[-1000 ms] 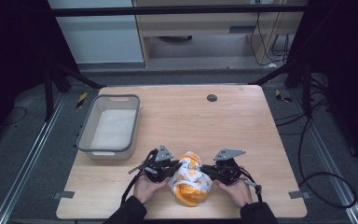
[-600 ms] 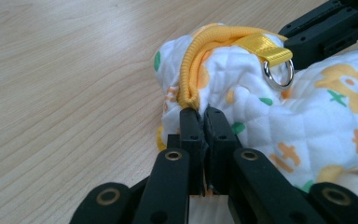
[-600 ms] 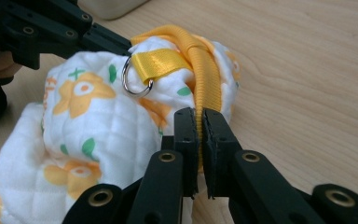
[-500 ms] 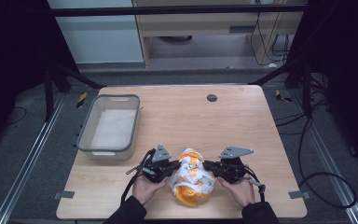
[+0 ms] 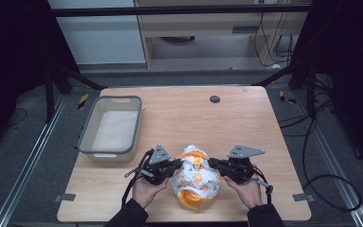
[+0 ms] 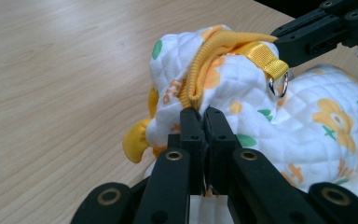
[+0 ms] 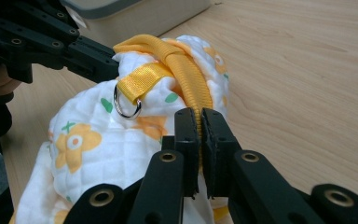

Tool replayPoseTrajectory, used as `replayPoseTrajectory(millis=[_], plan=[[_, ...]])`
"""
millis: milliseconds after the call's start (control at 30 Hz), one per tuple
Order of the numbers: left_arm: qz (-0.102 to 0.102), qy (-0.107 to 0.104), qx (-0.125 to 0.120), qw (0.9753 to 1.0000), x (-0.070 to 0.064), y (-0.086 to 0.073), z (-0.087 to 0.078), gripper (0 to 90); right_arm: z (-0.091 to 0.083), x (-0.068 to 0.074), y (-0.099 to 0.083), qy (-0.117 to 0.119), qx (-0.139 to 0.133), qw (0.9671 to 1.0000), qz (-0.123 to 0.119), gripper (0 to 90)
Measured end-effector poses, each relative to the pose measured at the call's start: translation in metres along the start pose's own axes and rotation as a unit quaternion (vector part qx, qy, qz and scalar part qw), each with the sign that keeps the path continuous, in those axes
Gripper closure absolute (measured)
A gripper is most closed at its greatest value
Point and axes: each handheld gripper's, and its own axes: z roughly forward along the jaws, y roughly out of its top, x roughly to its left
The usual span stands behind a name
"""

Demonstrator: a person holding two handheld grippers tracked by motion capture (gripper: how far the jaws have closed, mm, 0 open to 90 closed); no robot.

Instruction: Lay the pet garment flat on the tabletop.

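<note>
Both claws (jaws closed) on quilted garment [image 5: 196, 178]

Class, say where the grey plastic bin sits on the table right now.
In the high view the grey bin sits on the table's left side, beyond the left tongs and the quilted garment.

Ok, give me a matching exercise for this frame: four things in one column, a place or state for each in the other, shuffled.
Things:
1. garment
2. bin
3. metal ring
4. left gripper

Places or states:
A. hangs from a yellow webbing loop
B. stands at the table's left side, apart from both grippers
C. shut on the garment's yellow edge
D. bunched on the table between the two grippers

Pairs: 1-D, 2-B, 3-A, 4-C
</note>
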Motion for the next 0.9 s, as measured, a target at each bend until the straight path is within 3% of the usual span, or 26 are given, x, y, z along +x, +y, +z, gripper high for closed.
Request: replayPoseTrajectory(millis=[533,633,900], plan=[[0.016,0.027,-0.032,0.9990,-0.005,0.017,-0.021,87.6,-0.006,0.006,0.022,-0.008,-0.028,0.9995,-0.012,85.8],[0.020,0.033,-0.037,0.9986,-0.005,0.021,-0.023,87.6,-0.008,0.007,0.028,-0.018,-0.031,0.9992,-0.019,85.8],[0.015,0.050,-0.054,0.9972,-0.002,0.031,-0.023,87.6,-0.002,0.005,0.037,-0.044,-0.063,0.9970,-0.007,85.8]])
